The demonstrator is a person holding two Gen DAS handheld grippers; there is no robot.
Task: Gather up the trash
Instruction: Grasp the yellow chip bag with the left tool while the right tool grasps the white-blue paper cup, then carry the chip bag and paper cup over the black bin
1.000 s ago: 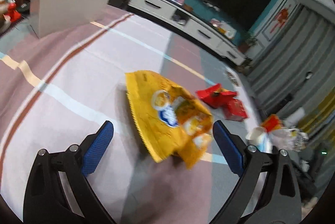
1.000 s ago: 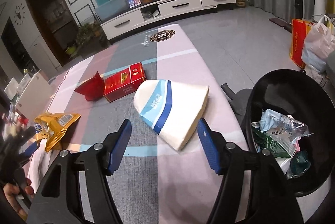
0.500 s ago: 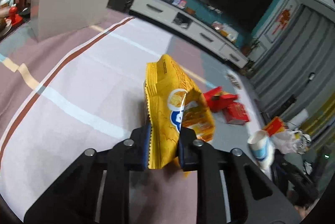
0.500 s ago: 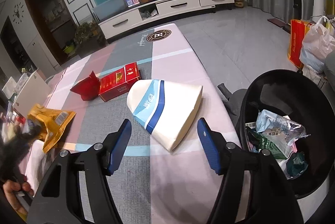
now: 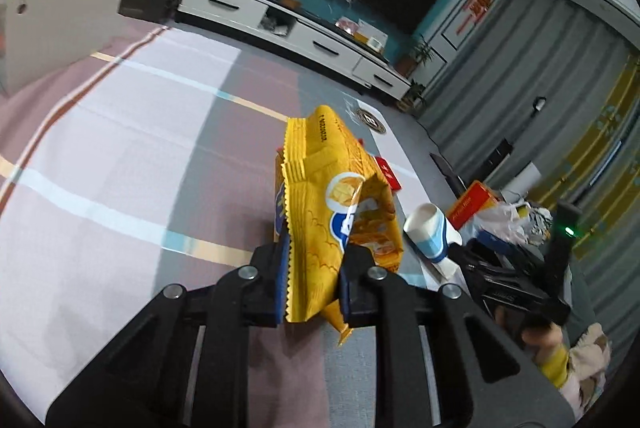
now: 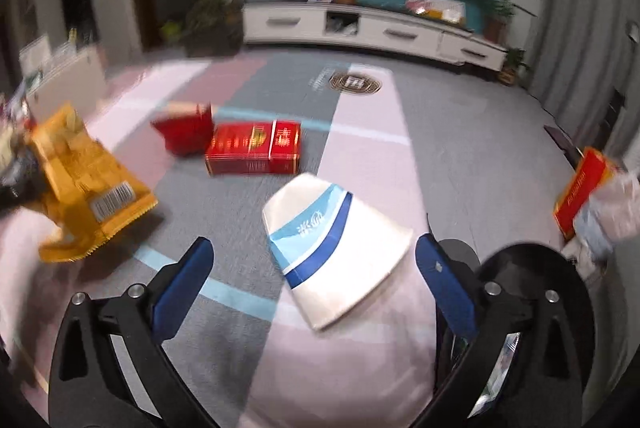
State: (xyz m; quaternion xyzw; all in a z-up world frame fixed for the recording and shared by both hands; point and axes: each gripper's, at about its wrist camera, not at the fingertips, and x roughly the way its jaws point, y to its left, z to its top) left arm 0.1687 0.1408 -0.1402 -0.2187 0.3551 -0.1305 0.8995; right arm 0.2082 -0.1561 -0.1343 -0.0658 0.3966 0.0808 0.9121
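Note:
My left gripper (image 5: 314,252) is shut on a yellow snack bag (image 5: 336,204), which stands up off the striped tablecloth between the blue pads. From the right wrist view the same bag (image 6: 84,184) hangs at the far left, blurred. A crushed white paper cup (image 6: 340,268) with blue bands lies on the cloth between the fingers of my right gripper (image 6: 314,246). Those jaws are opening wide, and neither pad touches the cup. A red cigarette box (image 6: 252,148) and a crumpled red wrapper (image 6: 184,132) lie farther back.
A black bin (image 6: 520,256) with trash in it sits off the table edge at lower right. Beyond it, a red carton (image 6: 580,188) and plastic bags stand on the floor. A white box (image 5: 52,20) stands at the table's far left. A person's hand (image 5: 548,344) holds the right gripper.
The left jaws closed on the yellow bag and raised it off the cloth. The right jaws spread wider around the cup while that gripper rolled and swung left, leaving the bin at the lower right.

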